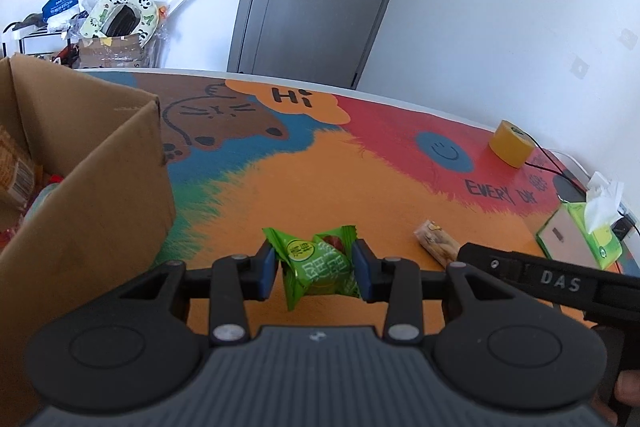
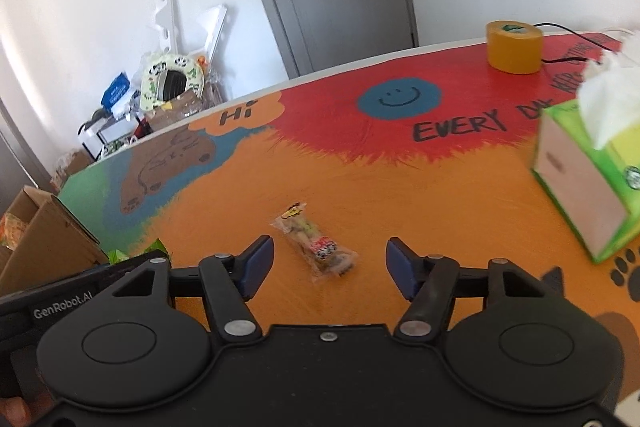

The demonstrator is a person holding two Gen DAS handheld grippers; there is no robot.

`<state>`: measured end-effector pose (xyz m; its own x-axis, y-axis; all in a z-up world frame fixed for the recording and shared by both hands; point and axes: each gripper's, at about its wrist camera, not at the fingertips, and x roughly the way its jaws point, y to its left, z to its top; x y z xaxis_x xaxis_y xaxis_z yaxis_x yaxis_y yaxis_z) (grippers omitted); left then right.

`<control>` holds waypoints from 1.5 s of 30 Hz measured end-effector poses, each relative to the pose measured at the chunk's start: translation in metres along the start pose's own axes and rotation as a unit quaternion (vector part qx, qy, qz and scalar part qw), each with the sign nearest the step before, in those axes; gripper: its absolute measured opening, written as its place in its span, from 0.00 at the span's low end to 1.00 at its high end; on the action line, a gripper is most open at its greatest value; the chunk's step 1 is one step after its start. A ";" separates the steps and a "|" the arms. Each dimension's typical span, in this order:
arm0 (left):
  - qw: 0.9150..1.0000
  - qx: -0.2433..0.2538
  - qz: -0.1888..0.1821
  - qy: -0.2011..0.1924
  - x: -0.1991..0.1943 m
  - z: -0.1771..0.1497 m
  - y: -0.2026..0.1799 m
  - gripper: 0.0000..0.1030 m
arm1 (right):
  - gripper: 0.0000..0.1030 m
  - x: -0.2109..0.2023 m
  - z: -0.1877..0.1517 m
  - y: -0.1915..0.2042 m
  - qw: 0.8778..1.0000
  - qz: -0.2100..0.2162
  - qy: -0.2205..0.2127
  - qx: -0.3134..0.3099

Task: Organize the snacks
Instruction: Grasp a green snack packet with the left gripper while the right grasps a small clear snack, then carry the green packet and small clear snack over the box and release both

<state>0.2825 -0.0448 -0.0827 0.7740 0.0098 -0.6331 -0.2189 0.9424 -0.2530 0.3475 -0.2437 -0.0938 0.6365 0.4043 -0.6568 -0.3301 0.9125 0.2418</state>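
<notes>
Nearest the camera is the left gripper (image 1: pixel 316 273), and its 2 blue pads are closed on the green snack packet (image 1: pixel 318 267), which it holds above the orange part of the table (image 1: pixel 320 187). The cardboard box (image 1: pixel 92 179) stands just beside it on the left, with some snacks already inside. The right gripper (image 2: pixel 330 267) is wide open and holds nothing; the clear snack packet (image 2: pixel 316 247) lies flat on the table between its fingers, a little ahead of them.

The green packet is soft and is pinched only at its middle, so I think it can slip or twist if it touches the box wall. The clear packet is thin and can slide away when the pads close.

I count 2 snacks outside the box, 1 box, 1 tape roll (image 1: pixel 511 143) and 1 tissue box (image 2: pixel 588 179).
</notes>
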 end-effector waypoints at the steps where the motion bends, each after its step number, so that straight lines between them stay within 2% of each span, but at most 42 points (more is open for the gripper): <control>1: 1.000 -0.001 -0.001 0.001 0.001 0.000 0.001 0.37 | 0.56 0.002 0.001 0.002 1.000 -0.001 0.003 -0.004; 9: 1.000 -0.002 -0.001 0.018 0.013 -0.003 0.004 0.37 | 0.55 0.027 0.006 0.013 1.000 -0.004 0.014 -0.016; 12: 1.000 -0.002 0.001 0.018 0.013 -0.002 0.004 0.37 | 0.41 0.032 0.004 0.015 0.999 -0.013 0.009 -0.031; 13: 1.000 -0.002 0.001 0.018 0.012 -0.002 0.004 0.37 | 0.27 0.032 0.004 0.019 0.999 -0.025 0.011 -0.046; 14: 1.000 -0.001 0.001 0.018 0.010 -0.003 0.003 0.37 | 0.19 0.031 0.004 0.021 0.998 -0.029 0.015 -0.052; 16: 1.000 -0.002 0.000 0.015 0.005 -0.003 0.001 0.37 | 0.19 0.026 0.005 0.015 0.999 -0.005 0.027 -0.030; 19: 1.000 0.003 -0.005 0.006 -0.006 -0.003 -0.002 0.37 | 0.19 0.014 -0.001 0.012 1.000 -0.005 0.017 -0.022; 21: 1.000 0.004 -0.012 0.001 -0.015 -0.003 -0.005 0.37 | 0.19 0.004 -0.005 0.008 1.000 0.009 0.010 -0.002; 32: 0.999 0.024 -0.044 -0.022 -0.057 -0.014 -0.020 0.37 | 0.19 -0.055 -0.035 0.006 0.999 -0.013 -0.028 0.028; 38: 0.997 0.033 -0.052 -0.041 -0.081 -0.016 -0.022 0.37 | 0.19 -0.078 -0.043 0.008 0.998 0.001 -0.051 0.042; 45: 0.996 0.040 -0.044 -0.066 -0.109 -0.013 -0.015 0.37 | 0.19 -0.093 -0.045 0.022 0.997 0.014 -0.071 0.040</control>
<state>0.1932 -0.0646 -0.0193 0.8607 -0.0358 -0.5079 -0.1019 0.9652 -0.2408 0.2499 -0.2642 -0.0600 0.7218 0.4302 -0.5422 -0.2968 0.9001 0.3191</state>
